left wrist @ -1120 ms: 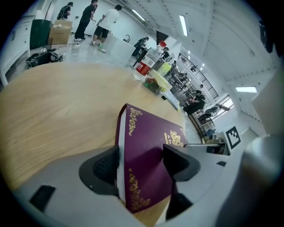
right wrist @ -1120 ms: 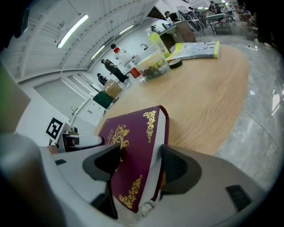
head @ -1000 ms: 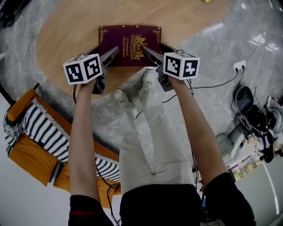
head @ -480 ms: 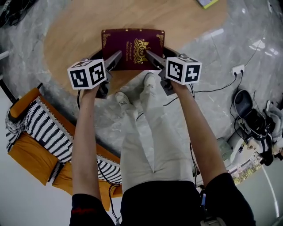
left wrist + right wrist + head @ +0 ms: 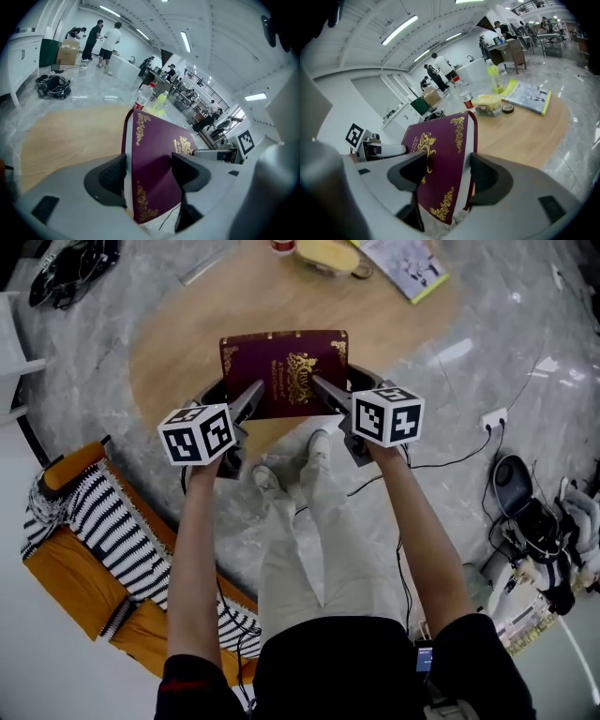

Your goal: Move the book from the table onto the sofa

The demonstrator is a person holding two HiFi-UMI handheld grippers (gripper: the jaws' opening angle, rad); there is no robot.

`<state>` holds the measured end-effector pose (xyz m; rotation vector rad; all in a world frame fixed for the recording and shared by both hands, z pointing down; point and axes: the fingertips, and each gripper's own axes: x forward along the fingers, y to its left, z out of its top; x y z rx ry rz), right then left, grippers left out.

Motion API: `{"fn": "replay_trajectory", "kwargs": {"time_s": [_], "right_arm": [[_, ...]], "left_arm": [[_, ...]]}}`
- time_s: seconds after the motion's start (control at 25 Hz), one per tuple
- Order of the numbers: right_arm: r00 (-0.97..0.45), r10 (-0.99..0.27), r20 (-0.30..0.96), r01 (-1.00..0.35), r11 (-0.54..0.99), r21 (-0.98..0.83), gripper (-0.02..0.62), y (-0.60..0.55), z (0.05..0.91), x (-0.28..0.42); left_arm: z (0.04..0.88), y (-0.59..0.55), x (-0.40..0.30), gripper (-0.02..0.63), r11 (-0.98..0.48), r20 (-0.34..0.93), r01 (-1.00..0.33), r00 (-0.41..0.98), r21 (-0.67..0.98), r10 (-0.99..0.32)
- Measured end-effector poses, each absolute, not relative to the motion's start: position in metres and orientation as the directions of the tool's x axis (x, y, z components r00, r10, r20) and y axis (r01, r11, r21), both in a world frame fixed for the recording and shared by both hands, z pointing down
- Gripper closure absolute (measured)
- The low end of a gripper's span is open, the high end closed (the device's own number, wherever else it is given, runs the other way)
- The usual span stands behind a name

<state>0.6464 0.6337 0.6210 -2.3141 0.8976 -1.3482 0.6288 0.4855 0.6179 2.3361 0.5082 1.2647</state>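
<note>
Your left gripper (image 5: 251,396) — fingers clamped on near left corner of book (image 5: 284,369). Your right gripper (image 5: 323,390) — fingers clamped on near right corner. Book cover-up between both, over near edge of round desk (image 5: 178,343). Orange sofa (image 5: 70,577) at your lower left, well apart.

The maroon book (image 5: 284,371) carries gold lettering over a gold crest at the centre of its cover. In the head view it is too small to read. In the left gripper view, right of centre, two lines seem to begin "A T" and "WOR"; the rest cannot be made out. The left marker cube (image 5: 199,434) and right marker cube (image 5: 387,415) show black-and-white square patterns, no letters. Print on the magazine (image 5: 405,261), upper right on the bench (image 5: 169,343), is illegible.
</note>
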Motion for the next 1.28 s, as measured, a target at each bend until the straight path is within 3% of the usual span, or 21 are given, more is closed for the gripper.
{"fn": "replay_trajectory", "kwargs": {"time_s": [0.92, 1.28], "right_arm": [[0.402, -0.692, 0.599, -0.520, -0.711, -0.472, 0.299, 0.627, 0.427, 0.624], [0.342, -0.751, 0.565, -0.618, -0.633, -0.467, 0.299, 0.601, 0.388, 0.605]], "left_arm": [[0.419, 0.485, 0.599, 0.287, -0.886, 0.603, 0.171, 0.676, 0.431, 0.423], [0.376, 0.463, 0.564, 0.287, -0.918, 0.581, 0.098, 0.747, 0.385, 0.323]]}}
